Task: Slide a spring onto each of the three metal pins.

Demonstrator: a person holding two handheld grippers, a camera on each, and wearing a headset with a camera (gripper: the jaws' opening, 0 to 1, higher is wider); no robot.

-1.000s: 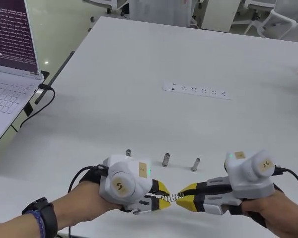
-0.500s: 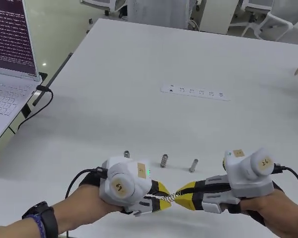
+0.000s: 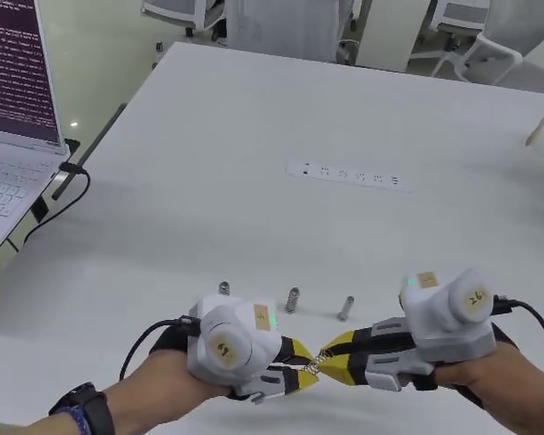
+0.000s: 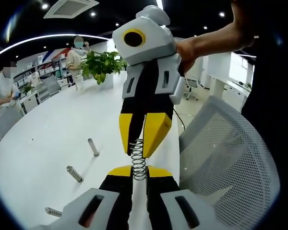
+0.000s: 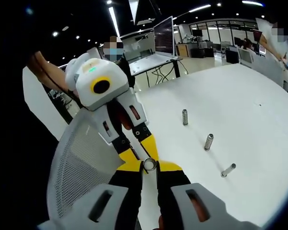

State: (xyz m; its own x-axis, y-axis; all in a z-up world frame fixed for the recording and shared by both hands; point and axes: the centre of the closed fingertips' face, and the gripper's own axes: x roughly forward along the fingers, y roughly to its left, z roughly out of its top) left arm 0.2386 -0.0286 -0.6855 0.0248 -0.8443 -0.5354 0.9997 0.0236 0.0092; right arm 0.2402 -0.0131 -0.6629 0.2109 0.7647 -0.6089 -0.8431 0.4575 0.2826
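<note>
A small steel spring (image 3: 315,362) spans the gap between my two grippers low over the white table's (image 3: 254,136) front edge. My left gripper (image 3: 301,373) is shut on one end and my right gripper (image 3: 331,353) is shut on the other. The left gripper view shows the spring (image 4: 138,158) running from my left gripper (image 4: 139,171) up to the right gripper (image 4: 140,146). In the right gripper view the spring (image 5: 150,165) appears end-on. Beyond them stand two pins with springs on them (image 3: 224,288) (image 3: 293,300) and a bare pin (image 3: 346,308).
An open laptop (image 3: 9,136) and its cable (image 3: 54,208) sit at the table's left edge. A white power strip (image 3: 349,176) lies mid-table. A mesh chair back (image 4: 225,158) is close behind the grippers. Office chairs stand past the far edge.
The head camera has tilted a little. Both grippers stay tip to tip with the spring held between them, and the pins have not moved.
</note>
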